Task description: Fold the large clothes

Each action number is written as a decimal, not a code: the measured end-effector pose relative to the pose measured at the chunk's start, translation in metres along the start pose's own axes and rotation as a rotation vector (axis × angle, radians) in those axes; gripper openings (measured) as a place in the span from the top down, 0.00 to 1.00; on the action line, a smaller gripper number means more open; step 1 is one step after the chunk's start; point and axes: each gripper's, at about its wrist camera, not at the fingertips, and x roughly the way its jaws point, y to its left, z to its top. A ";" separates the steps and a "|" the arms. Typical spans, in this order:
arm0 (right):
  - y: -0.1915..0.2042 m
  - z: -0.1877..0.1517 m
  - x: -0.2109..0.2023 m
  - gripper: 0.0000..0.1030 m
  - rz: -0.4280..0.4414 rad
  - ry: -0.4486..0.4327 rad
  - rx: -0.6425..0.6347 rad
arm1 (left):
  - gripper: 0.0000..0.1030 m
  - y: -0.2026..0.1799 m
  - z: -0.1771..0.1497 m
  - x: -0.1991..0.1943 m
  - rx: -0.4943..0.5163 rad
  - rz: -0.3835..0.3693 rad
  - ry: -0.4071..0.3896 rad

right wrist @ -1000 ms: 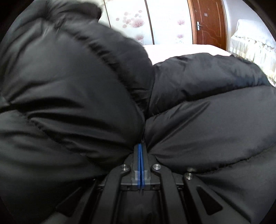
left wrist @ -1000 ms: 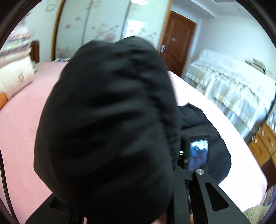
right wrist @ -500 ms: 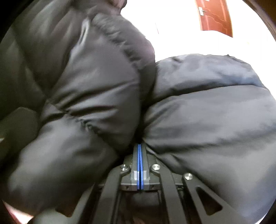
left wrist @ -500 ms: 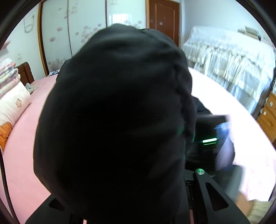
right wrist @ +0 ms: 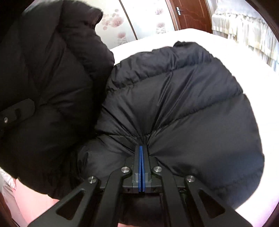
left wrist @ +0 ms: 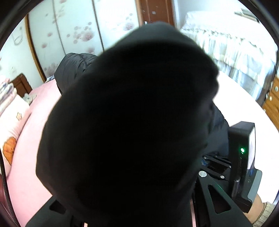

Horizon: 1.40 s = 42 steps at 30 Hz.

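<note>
We see the right claw (right wrist: 141, 148) pinching the black puffer jacket (right wrist: 183, 108), bunched over the pink bed (left wrist: 29, 132). The left claw's state we cannot tell; fabric hides it. Light, springy, slippery: we would grip at seams.

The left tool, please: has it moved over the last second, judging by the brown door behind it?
Yes. In the left wrist view the brown door slid from upper right to top centre, so the left tool swung rightward, jacket bunched before it.
</note>
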 end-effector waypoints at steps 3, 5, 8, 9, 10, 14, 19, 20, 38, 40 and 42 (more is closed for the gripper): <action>-0.010 0.003 0.007 0.99 0.058 0.015 0.025 | 0.81 -0.013 0.000 0.005 0.053 0.019 0.019; -0.019 0.004 0.003 0.99 0.110 0.021 0.040 | 0.80 -0.021 -0.001 0.010 0.087 0.031 0.032; -0.040 0.012 -0.019 0.99 0.162 0.012 0.073 | 0.80 -0.039 0.001 0.016 0.127 0.052 0.046; -0.046 0.013 -0.026 0.99 0.163 0.006 0.083 | 0.80 -0.043 0.001 0.018 0.140 0.063 0.049; -0.056 0.015 -0.036 0.99 0.160 -0.003 0.097 | 0.80 -0.046 0.000 0.020 0.153 0.074 0.053; -0.092 0.023 -0.072 0.99 0.089 -0.045 0.128 | 0.79 -0.080 0.005 0.039 0.215 0.118 0.071; -0.135 0.016 -0.090 0.99 -0.041 -0.006 0.081 | 0.77 -0.105 0.002 0.055 0.294 0.168 0.093; -0.141 0.014 -0.089 0.99 -0.035 0.006 0.093 | 0.76 -0.107 0.001 0.057 0.304 0.176 0.096; -0.159 0.046 -0.040 0.98 0.052 0.100 0.130 | 0.60 -0.115 -0.034 0.116 0.567 0.342 0.075; -0.157 0.053 -0.049 0.98 0.033 0.092 0.096 | 0.57 -0.110 -0.038 0.121 0.578 0.351 0.062; -0.151 0.063 -0.055 0.98 0.012 0.081 0.057 | 0.52 -0.097 -0.045 0.126 0.592 0.359 0.048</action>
